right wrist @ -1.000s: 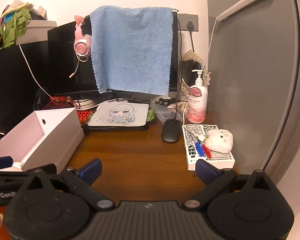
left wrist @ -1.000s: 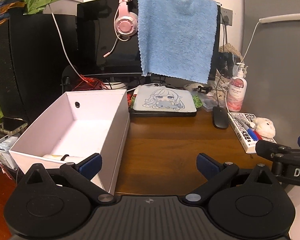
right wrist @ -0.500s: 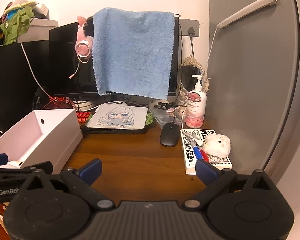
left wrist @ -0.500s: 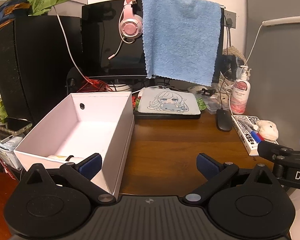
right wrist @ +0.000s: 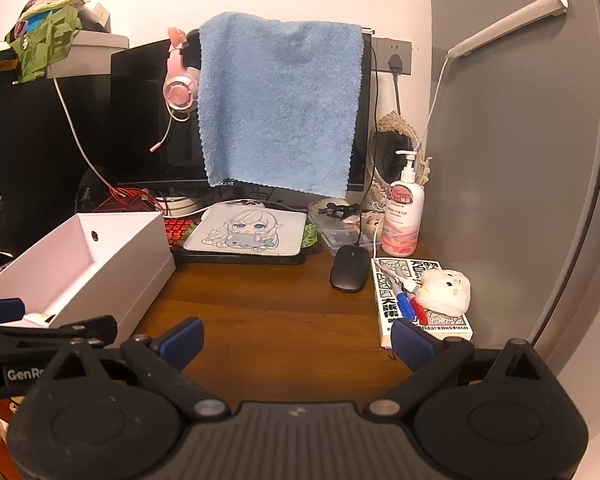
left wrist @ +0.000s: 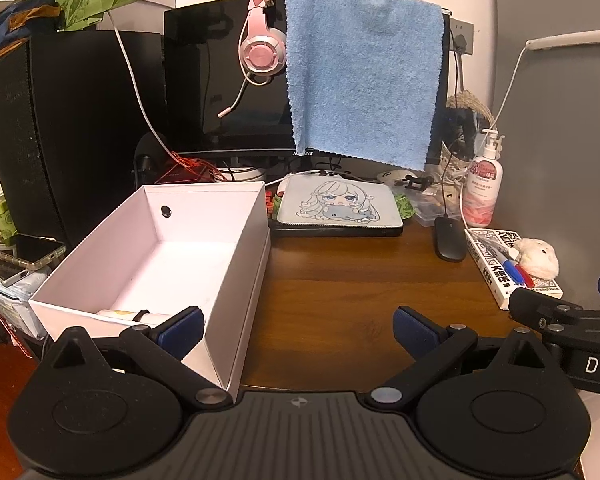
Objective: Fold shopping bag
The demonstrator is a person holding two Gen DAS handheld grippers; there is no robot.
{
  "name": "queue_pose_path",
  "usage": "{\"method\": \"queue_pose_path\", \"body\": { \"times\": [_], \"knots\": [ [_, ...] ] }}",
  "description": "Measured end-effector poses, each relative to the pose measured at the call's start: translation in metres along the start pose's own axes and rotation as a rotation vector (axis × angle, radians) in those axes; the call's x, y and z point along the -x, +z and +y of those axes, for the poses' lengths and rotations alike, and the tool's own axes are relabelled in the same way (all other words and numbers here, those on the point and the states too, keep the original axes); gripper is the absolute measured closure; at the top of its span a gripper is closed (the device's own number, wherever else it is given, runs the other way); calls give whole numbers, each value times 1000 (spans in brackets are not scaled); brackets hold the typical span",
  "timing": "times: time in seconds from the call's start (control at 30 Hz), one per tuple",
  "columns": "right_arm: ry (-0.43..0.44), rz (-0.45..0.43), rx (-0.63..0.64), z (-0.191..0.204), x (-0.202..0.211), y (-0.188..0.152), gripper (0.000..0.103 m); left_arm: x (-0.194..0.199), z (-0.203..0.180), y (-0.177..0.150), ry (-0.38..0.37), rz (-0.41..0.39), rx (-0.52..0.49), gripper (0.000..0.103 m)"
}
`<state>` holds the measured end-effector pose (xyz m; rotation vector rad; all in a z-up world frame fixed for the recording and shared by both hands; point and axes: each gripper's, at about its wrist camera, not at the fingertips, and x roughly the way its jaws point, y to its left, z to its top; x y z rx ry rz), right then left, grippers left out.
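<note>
Left wrist view: left gripper, jaws spread wide and empty, over the wooden surface. One white box, one towel, one headset, one phone. Something small in the box is half hidden.

Right wrist view: right gripper, jaws likewise apart. No phone shows; the box is cut off. The shopping bag cannot be made out for certain in either view.

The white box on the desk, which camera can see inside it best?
The left wrist view. It looks down into the white box, showing its floor, the small rolled item at the near end, and the dark hole in its far wall. The right wrist view catches it sideways: mostly the outer wall, little floor.
</note>
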<state>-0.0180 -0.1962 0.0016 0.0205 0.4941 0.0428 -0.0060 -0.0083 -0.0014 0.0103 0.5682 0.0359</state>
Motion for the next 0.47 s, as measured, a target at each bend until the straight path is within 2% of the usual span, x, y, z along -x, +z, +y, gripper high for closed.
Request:
{"method": "queue_pose_path", "body": {
  "times": [0.47],
  "knots": [
    [4,15,-13,-2,-4,-1,3,-1,-1,0,1,0,-5,1]
  ]
}}
